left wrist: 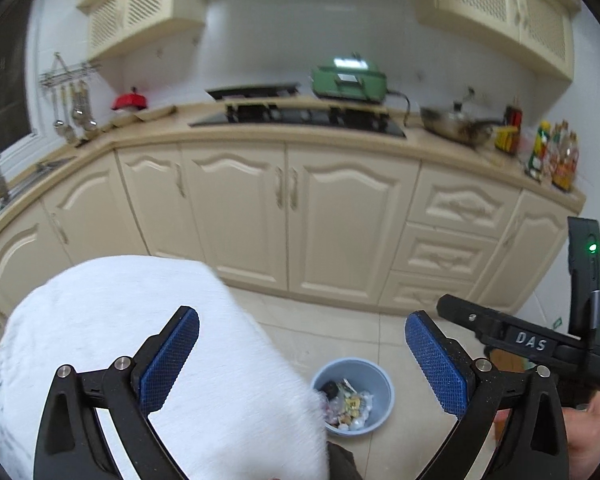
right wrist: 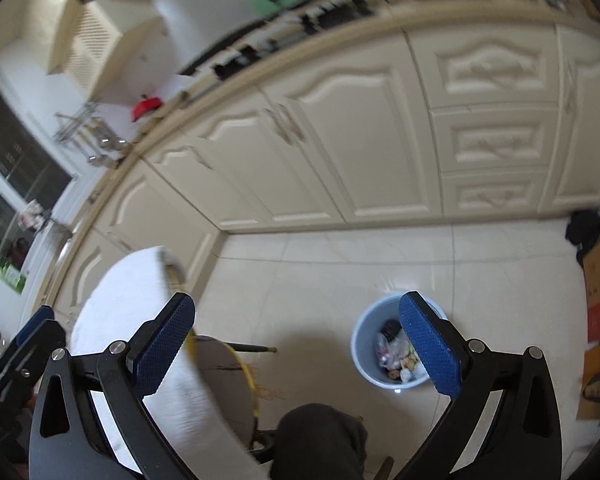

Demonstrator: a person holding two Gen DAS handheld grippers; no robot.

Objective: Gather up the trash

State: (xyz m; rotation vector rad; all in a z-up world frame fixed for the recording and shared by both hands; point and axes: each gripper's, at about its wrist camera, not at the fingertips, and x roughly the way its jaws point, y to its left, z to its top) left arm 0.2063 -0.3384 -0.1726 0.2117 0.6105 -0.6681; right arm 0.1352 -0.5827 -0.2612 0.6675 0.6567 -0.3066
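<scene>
Now both the left gripper (left wrist: 302, 354) and right gripper (right wrist: 296, 336) are gaping wide (nothing between them) above the trash-filled blue bin (left wrist: 382, 376).

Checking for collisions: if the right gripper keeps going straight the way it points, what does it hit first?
Probably the bare cream tiled floor; the open right gripper aims between the round stool and blue trash bin.

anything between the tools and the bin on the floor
Nothing visible blocks the way. Both the left tool and right tool are open and empty, and the blue bin stands on bare tile with its top uncovered. The white cloth lies left of that path.
</scene>
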